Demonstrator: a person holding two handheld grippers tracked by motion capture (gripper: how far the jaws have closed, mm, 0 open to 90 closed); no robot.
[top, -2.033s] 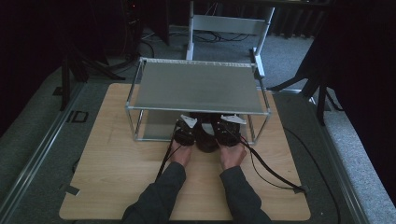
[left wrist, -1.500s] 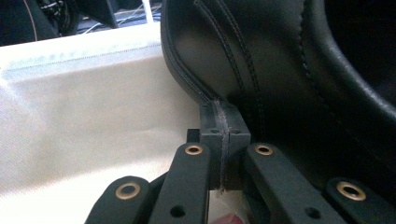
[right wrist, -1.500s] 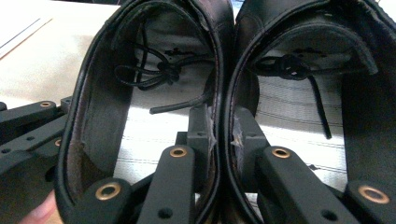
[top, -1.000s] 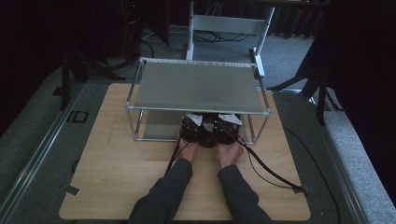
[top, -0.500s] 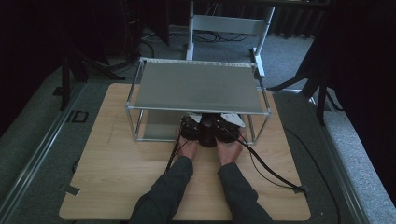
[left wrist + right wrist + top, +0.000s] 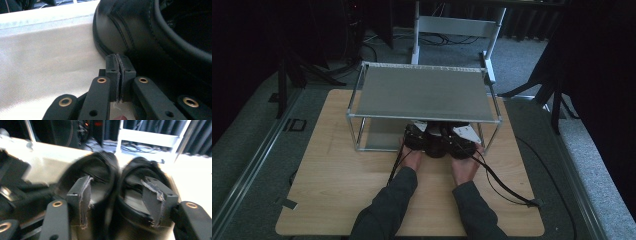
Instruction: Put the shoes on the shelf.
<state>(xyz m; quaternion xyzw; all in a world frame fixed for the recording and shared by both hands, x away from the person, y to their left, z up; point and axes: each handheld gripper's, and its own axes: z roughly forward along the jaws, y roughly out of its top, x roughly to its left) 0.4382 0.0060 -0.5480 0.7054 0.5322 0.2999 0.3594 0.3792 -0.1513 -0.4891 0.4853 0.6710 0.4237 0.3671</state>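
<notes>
- Black jaws of the left gripper (image 6: 120,75) are pressed together with nothing between them, their tips just beside the stitched side of a black leather shoe (image 6: 140,32) that rests on pale cloth (image 6: 45,62).
- Wide-spread jaws on the right gripper (image 6: 117,202) straddle a pair of black shoes (image 6: 113,185): one frayed pad sits at the mouth of the left shoe, the other at the mouth of the right one, and neither visibly pinches the leather.
- Compared with two seconds ago, the high view shows both hands and their grippers pushed forward; the left gripper (image 6: 416,138) and right gripper (image 6: 460,143) now sit partly under the front edge of the metal shelf rack (image 6: 422,92), where earlier they stood a little clear of it.
- Judged from that advance, the shoes are being slid onto the rack's lower level, and the job looks close to finished; letting go and backing the hands out appears to be what remains.
- Side by side and touching, the shoes stand upright with open collars facing the right gripper's camera, the dark leather smooth, matte and edged with neat stitching.
- Beyond the shoes, the rack's grey top sheet lies bare, standing on a light wooden table (image 6: 337,180), with a white frame (image 6: 457,25) and dark drapes behind.
</notes>
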